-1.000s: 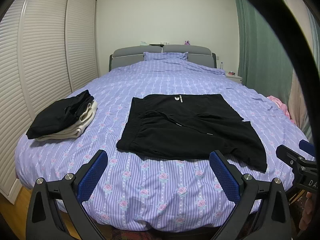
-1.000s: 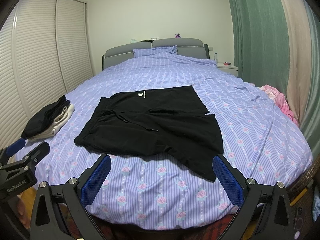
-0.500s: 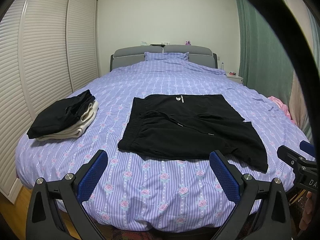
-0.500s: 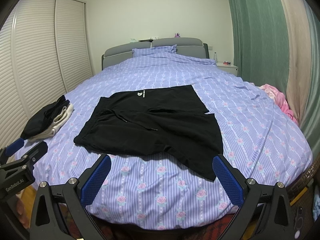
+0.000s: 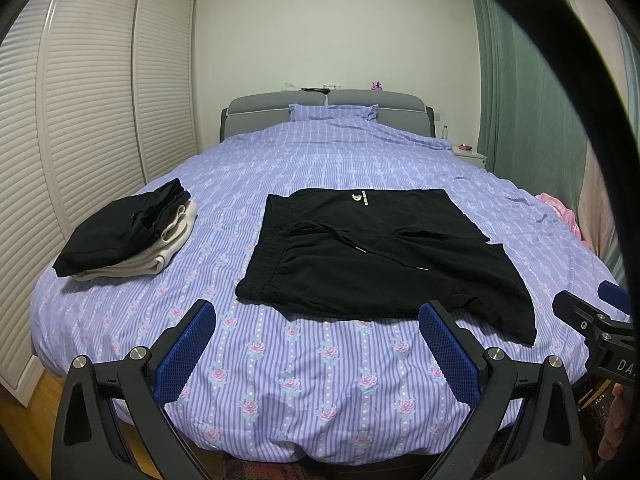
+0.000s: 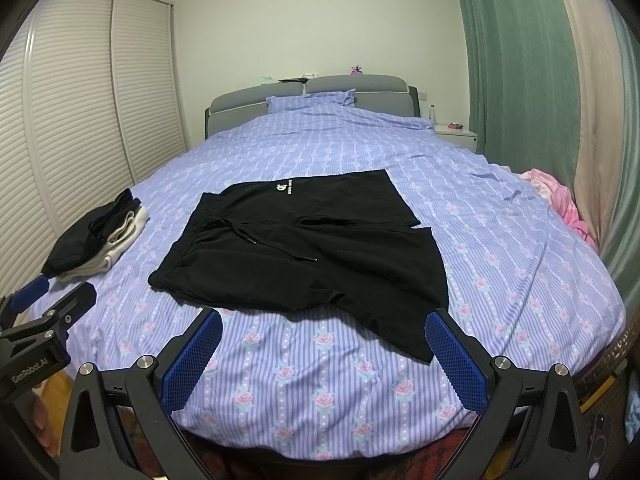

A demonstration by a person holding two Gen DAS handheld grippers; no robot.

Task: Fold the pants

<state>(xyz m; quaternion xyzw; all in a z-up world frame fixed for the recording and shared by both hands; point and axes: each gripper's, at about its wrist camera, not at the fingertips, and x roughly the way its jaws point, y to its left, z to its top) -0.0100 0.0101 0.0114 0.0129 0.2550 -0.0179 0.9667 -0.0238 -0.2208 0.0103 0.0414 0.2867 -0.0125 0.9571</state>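
Observation:
Black shorts-like pants [image 5: 376, 256] lie spread flat on the purple floral bed, waistband to the left, drawstring on top, a white logo on the far leg. They also show in the right wrist view [image 6: 304, 252]. My left gripper [image 5: 316, 344] is open and empty, held off the bed's near edge, short of the pants. My right gripper [image 6: 324, 356] is open and empty, also at the near edge, its right finger close to the pants' near right corner [image 6: 416, 348].
A stack of folded black and cream clothes [image 5: 128, 232] sits at the bed's left edge. Pink fabric [image 6: 568, 208] lies at the right edge by green curtains. A louvred wardrobe [image 5: 80, 128] stands to the left. A grey headboard [image 5: 328, 110] and a nightstand [image 6: 456, 134] are at the back.
Both views have drifted very slightly; the pants sit a touch lower in the left wrist view. Both grippers stay open and nothing on the bed has moved.

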